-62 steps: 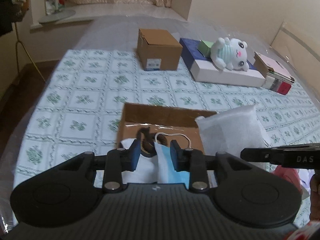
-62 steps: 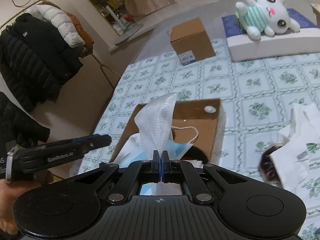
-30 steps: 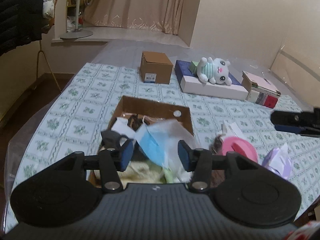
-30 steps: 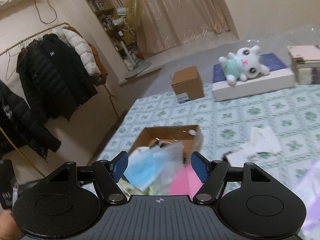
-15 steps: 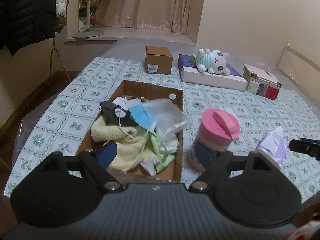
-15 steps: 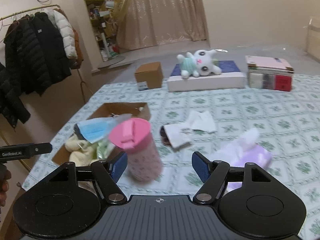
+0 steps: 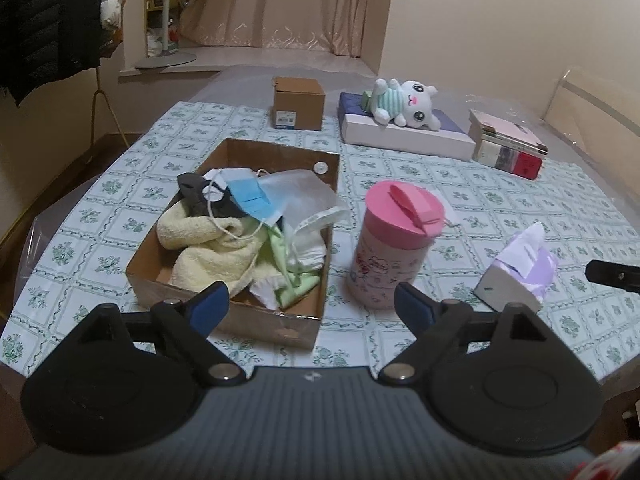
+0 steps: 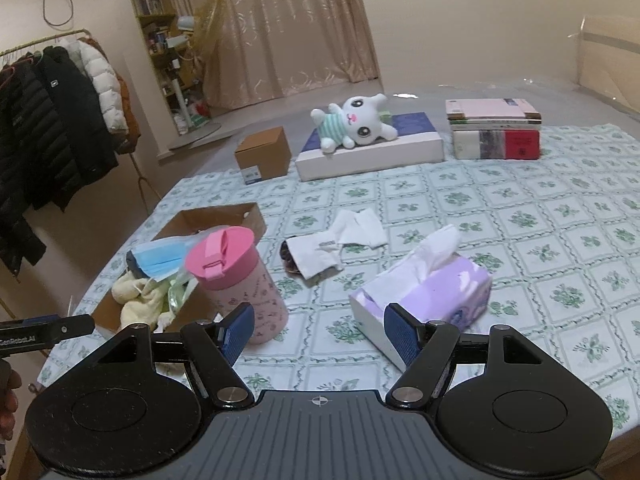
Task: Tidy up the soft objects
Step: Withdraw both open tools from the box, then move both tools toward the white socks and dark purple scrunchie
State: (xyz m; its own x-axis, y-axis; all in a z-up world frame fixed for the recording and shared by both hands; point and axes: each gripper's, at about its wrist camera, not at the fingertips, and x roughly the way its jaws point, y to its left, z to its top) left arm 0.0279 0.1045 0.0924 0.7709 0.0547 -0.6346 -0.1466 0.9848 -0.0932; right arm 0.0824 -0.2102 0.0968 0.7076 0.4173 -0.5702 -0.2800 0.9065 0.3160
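Two views. Left wrist: left gripper (image 7: 311,303) spread apart, empty, above cardboard box (image 7: 280,322) holding face mask (image 7: 250,195) and yellow cloth (image 7: 208,246). Right wrist: right gripper (image 8: 319,332) spread apart, empty, between pink cup (image 8: 236,282) and tissue pack (image 8: 430,294).

A home bedroom — padded coats (image 8: 60,120) on a rail, drawn curtains (image 8: 280,28), a plush toy (image 8: 354,122), bookshelves (image 8: 150,4).
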